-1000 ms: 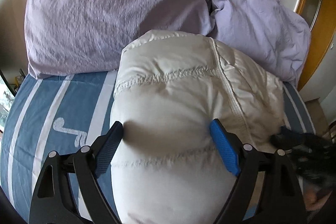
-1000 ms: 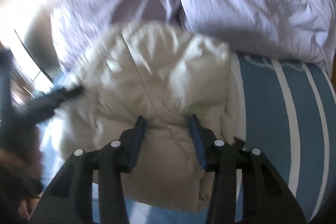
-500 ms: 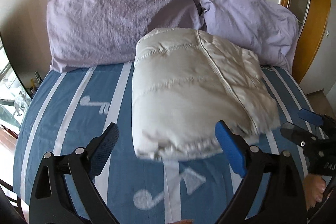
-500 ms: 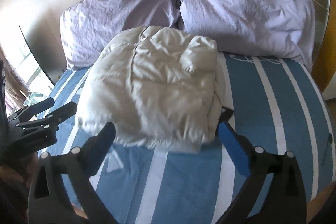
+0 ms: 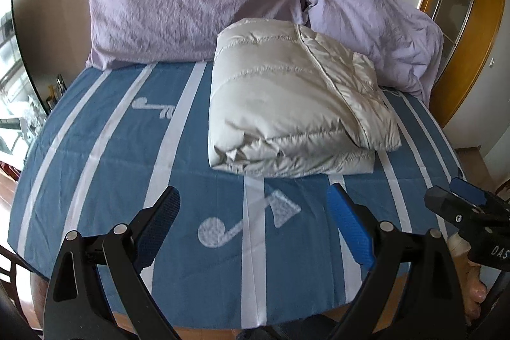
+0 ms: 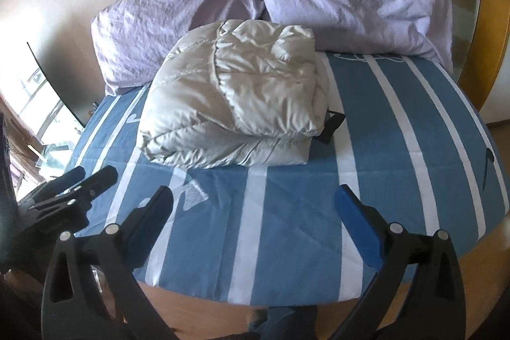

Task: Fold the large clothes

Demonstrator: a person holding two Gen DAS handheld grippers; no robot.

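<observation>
A cream-white puffer jacket lies folded into a thick bundle on the blue striped bed sheet, its far side against the pillows. It also shows in the right wrist view, with a black strap poking out at its right side. My left gripper is open and empty, held back over the near part of the bed. My right gripper is open and empty too, also short of the jacket. Each gripper shows at the edge of the other's view.
Two lilac pillows lean against the wall at the head of the bed. A yellow-framed door stands at the right. A window is at the left. The bed's near edge is just below the grippers.
Both grippers have let go of the jacket, opened wide and drawn back toward the near edge of the bed. The folded jacket stays by the pillows.
</observation>
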